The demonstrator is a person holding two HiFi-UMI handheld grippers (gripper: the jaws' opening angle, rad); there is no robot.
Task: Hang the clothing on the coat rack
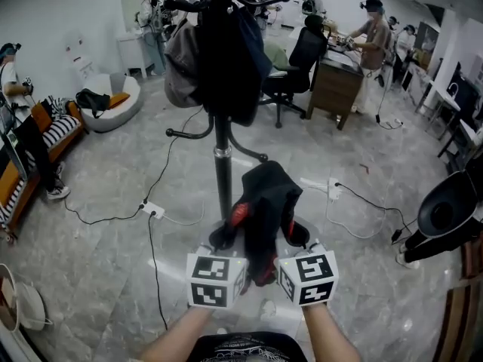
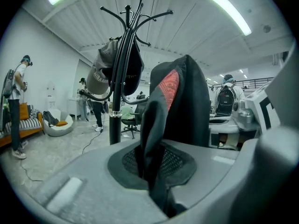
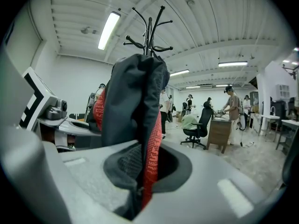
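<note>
The left gripper (image 1: 224, 238) and right gripper (image 1: 295, 235) are each clamping shut on a fold of the black-and-red jacket (image 1: 264, 198). It is standing upright between them, with the coat rack (image 1: 223, 168) just ahead.

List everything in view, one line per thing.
garment: one, black with red, held before the rack
coat rack: one, black, centre floor
hung clothes: at least two, grey and black, on the rack's upper hooks
office chair: one, black, behind the rack
desk: one, brown, beside the chair
power strips: two, white, on the floor
people: several, far side
left gripper: grey, jaws shut on the garment
right gripper: grey, jaws shut on the garment
</note>
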